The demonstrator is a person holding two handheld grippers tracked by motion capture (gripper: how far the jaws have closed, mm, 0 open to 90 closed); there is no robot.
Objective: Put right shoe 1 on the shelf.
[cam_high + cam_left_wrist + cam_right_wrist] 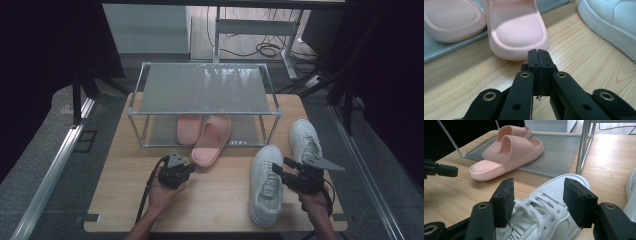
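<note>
A pink slipper lies half out of the rack's lower shelf, its rounded end on the table. Its mate sits fully on that shelf. My left gripper is shut and empty, its tips just short of the near slipper's end. A white sneaker lies on the table at the right. My right gripper stands open, and its jaws straddle the sneaker's laced top. The second white sneaker lies farther right.
The metal shoe rack stands at the table's far middle, its top shelf bare. One rack post rises just beyond the sneaker's toe. The wooden table has free room at the front left. Cables lie on the floor behind.
</note>
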